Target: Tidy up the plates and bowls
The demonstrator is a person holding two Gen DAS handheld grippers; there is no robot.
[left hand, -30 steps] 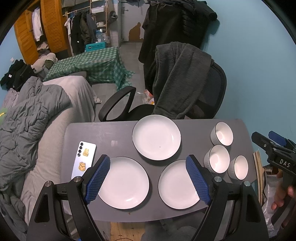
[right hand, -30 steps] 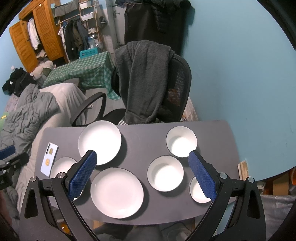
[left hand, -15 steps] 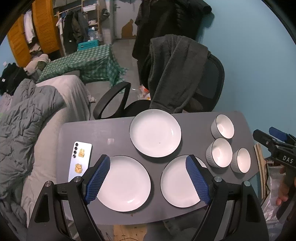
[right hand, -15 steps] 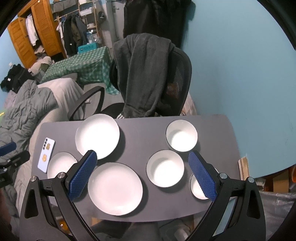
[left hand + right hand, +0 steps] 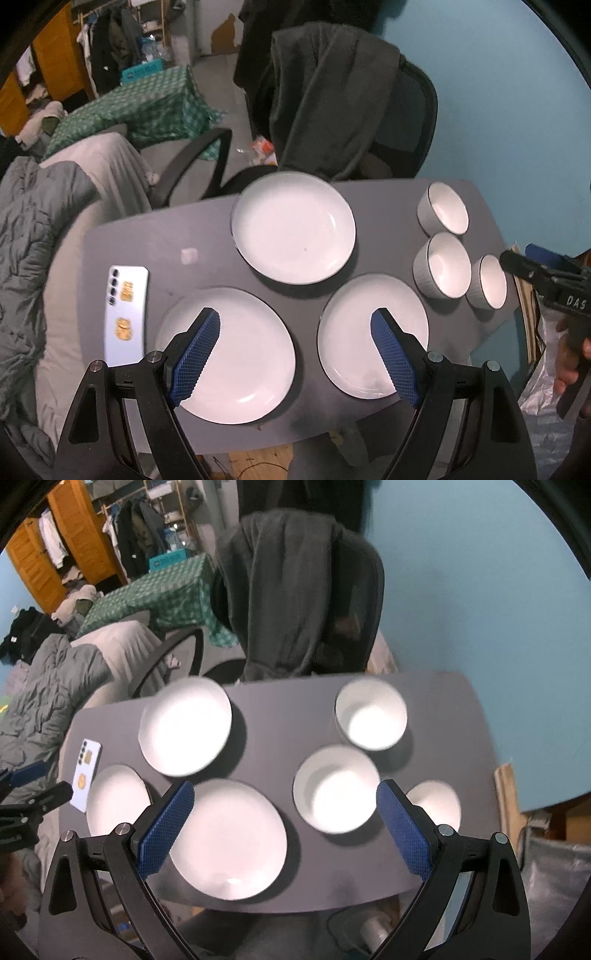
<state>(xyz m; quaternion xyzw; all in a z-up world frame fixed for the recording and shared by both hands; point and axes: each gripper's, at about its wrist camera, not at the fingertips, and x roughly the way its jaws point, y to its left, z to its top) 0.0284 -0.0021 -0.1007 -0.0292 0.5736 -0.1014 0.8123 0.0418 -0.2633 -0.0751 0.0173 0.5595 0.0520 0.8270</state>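
Left gripper (image 5: pixel 295 321): jaws spread wide, holding nothing. Compared with 1.0 s ago it sits lower and closer over the grey worktop (image 5: pixel 207 236); its blue pads now overlap the near-left plate (image 5: pixel 236 354) and near-right plate (image 5: pixel 365 332).

Right gripper (image 5: pixel 284 794): jaws likewise wide apart and empty, closer to the worktop than before, bracketing the middle bowl (image 5: pixel 336 790).

No dish has shifted. Far plate (image 5: pixel 293 227) lies behind the two near plates. Far bowl (image 5: pixel 445 214) and near bowl (image 5: pixel 489 282) stand in a line with the middle bowl along the right edge.

Phone (image 5: pixel 125 314) lies at the left edge, unchanged.
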